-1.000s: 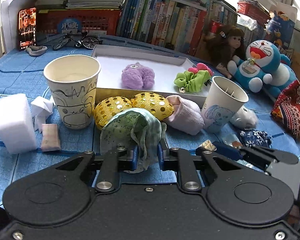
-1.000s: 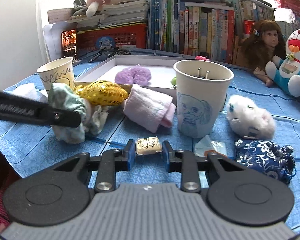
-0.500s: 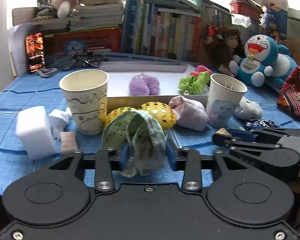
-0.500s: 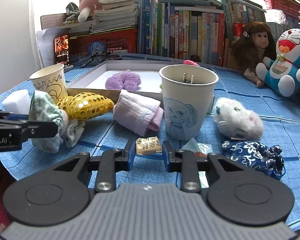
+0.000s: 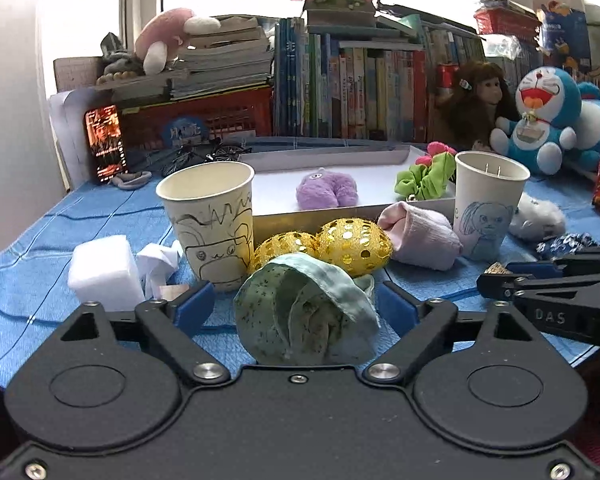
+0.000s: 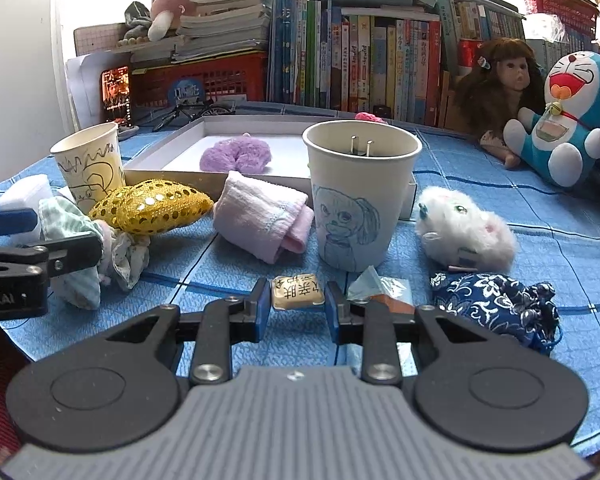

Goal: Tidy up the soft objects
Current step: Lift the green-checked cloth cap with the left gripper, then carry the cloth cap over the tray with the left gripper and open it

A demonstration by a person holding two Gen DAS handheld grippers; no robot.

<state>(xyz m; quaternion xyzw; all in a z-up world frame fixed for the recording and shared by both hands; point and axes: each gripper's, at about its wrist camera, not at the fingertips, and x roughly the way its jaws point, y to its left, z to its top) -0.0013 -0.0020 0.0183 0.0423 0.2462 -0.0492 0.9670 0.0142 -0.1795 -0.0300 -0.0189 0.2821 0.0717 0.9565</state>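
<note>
loosely between wide left tongs (image 5: 294, 306), crumpled green cloth (image 5: 304, 316); right tongs (image 6: 298, 306) seemingly pinching glossy wrapped candy (image 6: 297, 290)

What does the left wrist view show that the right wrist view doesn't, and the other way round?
Only the left wrist view: the green scrunchie at the white tray, and the left gripper spread open around the green cloth.
Only the right wrist view: the wrapped candy between the right gripper pads, and the doll's face.
Both: the gold sequin pouch, pink towel, both paper cups.
</note>
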